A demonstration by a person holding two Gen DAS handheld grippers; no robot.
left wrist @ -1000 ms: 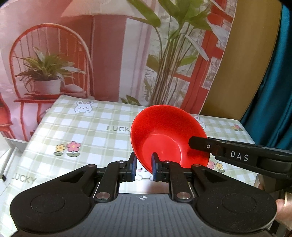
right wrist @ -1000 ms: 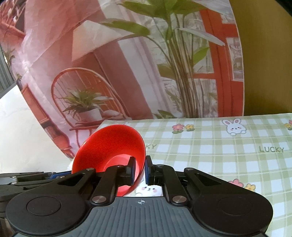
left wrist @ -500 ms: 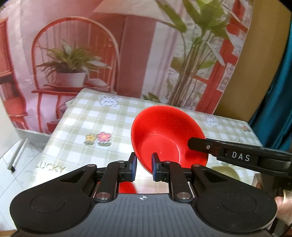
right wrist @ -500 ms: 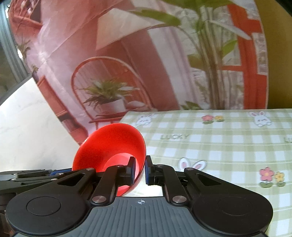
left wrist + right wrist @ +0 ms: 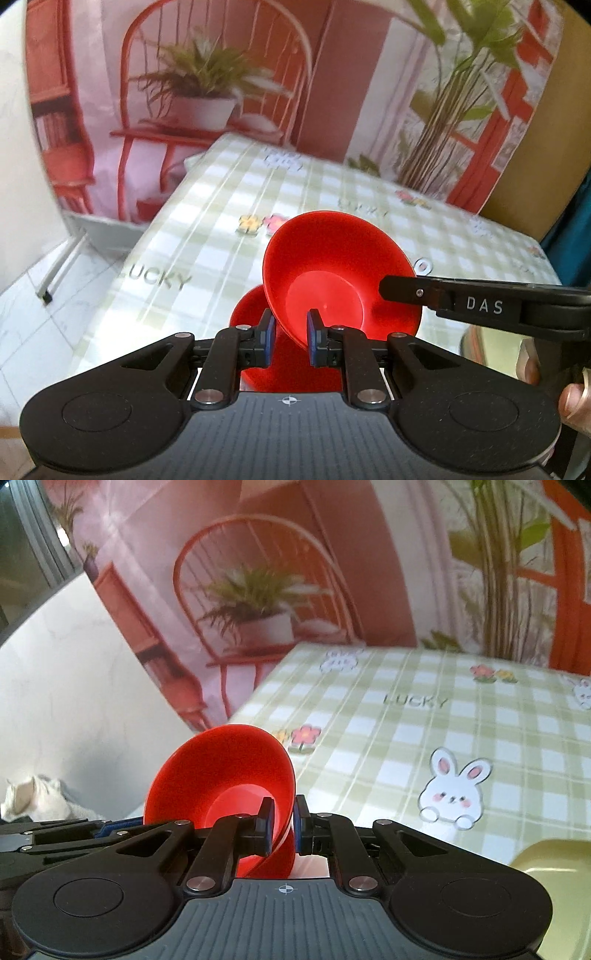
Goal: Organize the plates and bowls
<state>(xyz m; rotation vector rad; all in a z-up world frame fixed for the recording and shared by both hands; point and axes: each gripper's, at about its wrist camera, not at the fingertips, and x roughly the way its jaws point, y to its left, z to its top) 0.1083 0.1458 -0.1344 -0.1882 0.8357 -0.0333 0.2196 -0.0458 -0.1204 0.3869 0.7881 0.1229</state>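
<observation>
Left wrist view: left tongs (image 5: 289, 338) nearly closed, pinching the near rim of a red bowl (image 5: 332, 273) at frame centre, bowl tilted with its open mouth toward the camera, held above the worktop (image 5: 207, 236). Right tongs (image 5: 399, 291) come in from the right edge of the frame and grip the opposite rim; in the right wrist view those tongs (image 5: 282, 823) are almost fully closed on the bowl's wall, one pad inside, one outside. So one bowl is carried by both tongs, not resting on anything. A second red bowl (image 5: 251, 314) sits lower, just behind and below the held one, partly hidden; likely the nesting target. A yellowish dish (image 5: 546, 864) shows at lower right of the right wrist view. To do it well: level the held bowl so the mouth faces up, centre it over the lower bowl, lower both sides evenly, release only when seated; uneven release could tip it. Bowl looks like smooth glossy plastic, wide flared rim, flat round base, thin wall, probably light and slippery in the pads.
</observation>
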